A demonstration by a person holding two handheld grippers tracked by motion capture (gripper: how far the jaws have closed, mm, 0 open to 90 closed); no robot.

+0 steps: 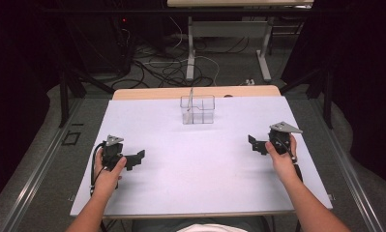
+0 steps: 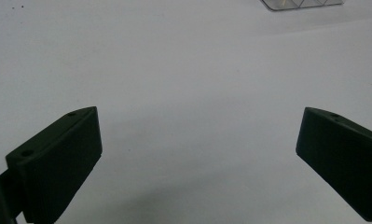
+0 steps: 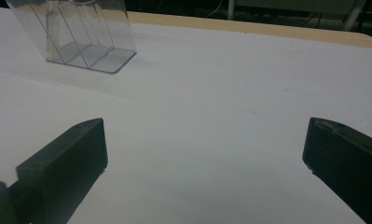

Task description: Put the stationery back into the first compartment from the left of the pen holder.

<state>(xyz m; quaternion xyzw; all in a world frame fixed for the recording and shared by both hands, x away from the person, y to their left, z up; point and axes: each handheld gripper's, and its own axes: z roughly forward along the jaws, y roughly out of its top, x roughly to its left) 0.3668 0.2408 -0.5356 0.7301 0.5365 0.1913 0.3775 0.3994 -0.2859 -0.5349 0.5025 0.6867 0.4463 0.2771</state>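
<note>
We see a clear, colourless container (image 1: 198, 109) at twelve o'clock on a plain white sheet (image 1: 195, 164); our left gripper (image 1: 137, 158) and right gripper (image 1: 254, 143) are black; the table edge (image 1: 147, 93) is pale wood.

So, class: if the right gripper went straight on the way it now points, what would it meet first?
Probably nothing at once. The right gripper, jaws open, looks along bare white table. The clear divided container sits off to one side of its line, so it likely passes it, though depth is hard to judge.
</note>
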